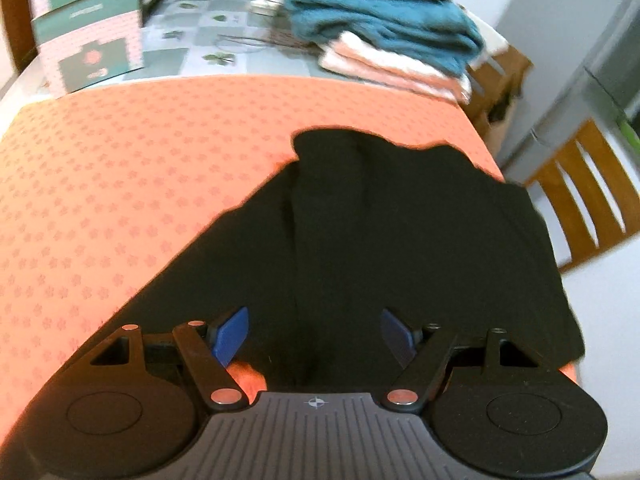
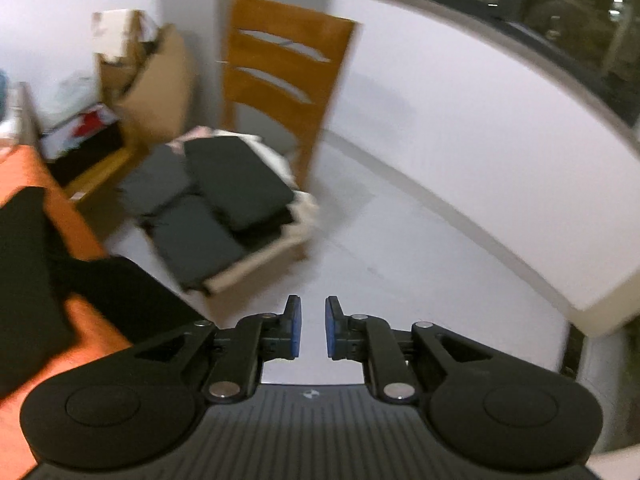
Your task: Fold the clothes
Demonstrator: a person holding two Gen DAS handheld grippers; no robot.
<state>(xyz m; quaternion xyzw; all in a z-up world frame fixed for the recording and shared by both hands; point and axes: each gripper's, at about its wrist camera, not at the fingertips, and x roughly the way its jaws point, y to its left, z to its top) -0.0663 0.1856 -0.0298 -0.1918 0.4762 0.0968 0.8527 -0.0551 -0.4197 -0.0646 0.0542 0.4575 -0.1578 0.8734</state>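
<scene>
— Your left gripper [image 1: 314, 334] sits closest in the left wrist view, tipped steeply down over the black garment [image 1: 384, 240]. How are its fingers?

— Spread wide, blue pads [image 1: 231, 336] well apart, nothing pinched. You have dark cloth lying between and under them, but the pads press on nothing.

— Where does the garment lie?

— Spread in folds on the orange tablecloth [image 1: 120, 184], running to the table's right edge and hanging over it. Behind it you have a stack of folded clothes [image 1: 396, 48], teal on pink.

— And your right gripper [image 2: 313, 330]?

— You hold it off the table's side, angled down at the floor. Its fingers stand slightly apart, a narrow gap, nothing between them. The black garment shows at that view's left edge, and a wooden chair [image 2: 276, 80] carries a box of dark folded clothes [image 2: 224, 200].
</scene>
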